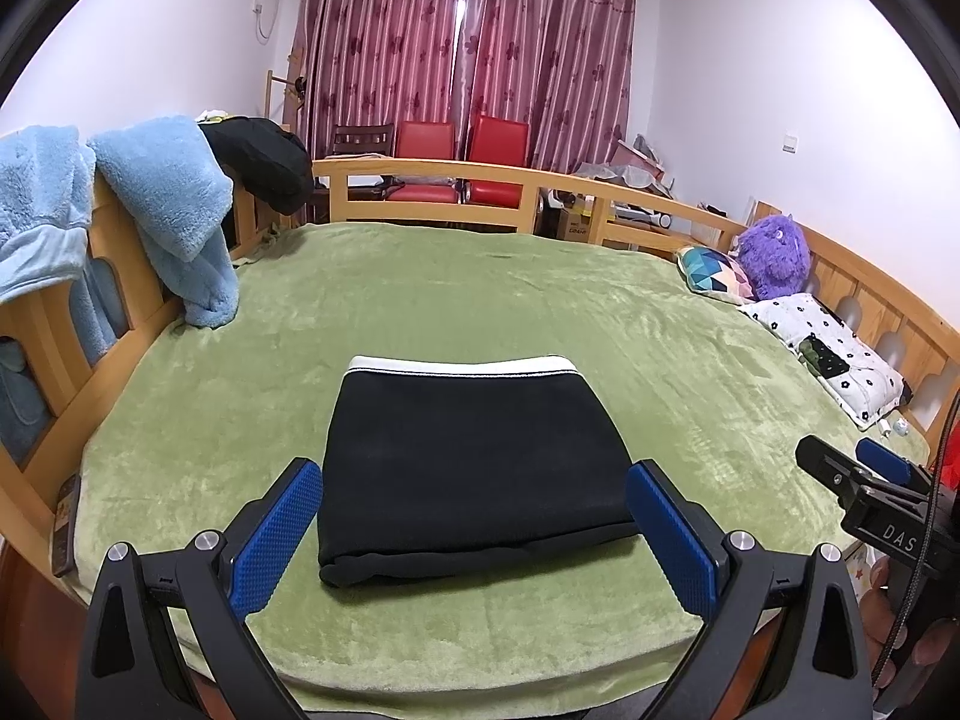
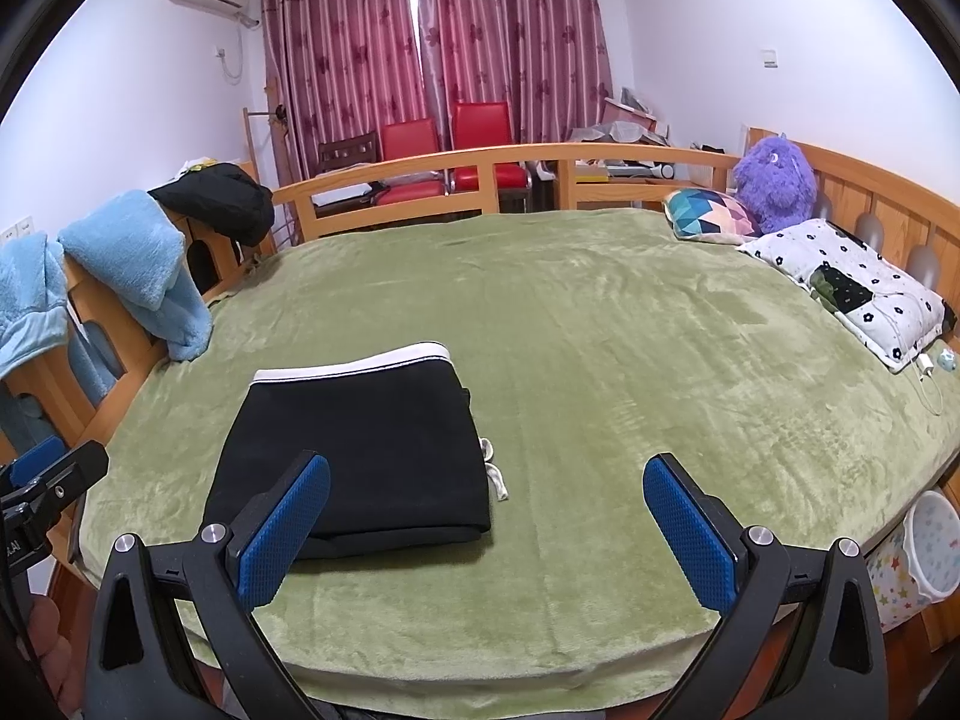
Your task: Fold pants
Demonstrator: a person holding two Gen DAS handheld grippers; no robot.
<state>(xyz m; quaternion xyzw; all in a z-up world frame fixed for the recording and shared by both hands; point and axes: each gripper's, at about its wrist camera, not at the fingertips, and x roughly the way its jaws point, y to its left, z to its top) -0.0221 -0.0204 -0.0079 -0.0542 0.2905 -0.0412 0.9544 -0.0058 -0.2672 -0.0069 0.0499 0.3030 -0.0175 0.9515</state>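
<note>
From my left wrist camera, the folded black fabric pants lie flat on the green plush bed blanket as a neat rectangle. A white waistband edge runs along their far side, at 12 o'clock, and the thick rounded fold faces me at 6 o'clock. My left gripper hangs just short of that near fold with its jaws spread wide and empty, one blue pad on either side of the bundle. The right gripper pokes in at 3 o'clock, and I cannot tell its state from here. A light blue fleece robe drapes over the wooden bed rail at 10 o'clock.

From my right wrist camera, the pants sit at 9 o'clock of centre, edges square, and a pale drawstring end peeks out at their right side. My right gripper has its jaws wide apart, holding nothing, over bare blanket beside the pants. A purple furry plush toy sits at 2 o'clock near the headboard.
</note>
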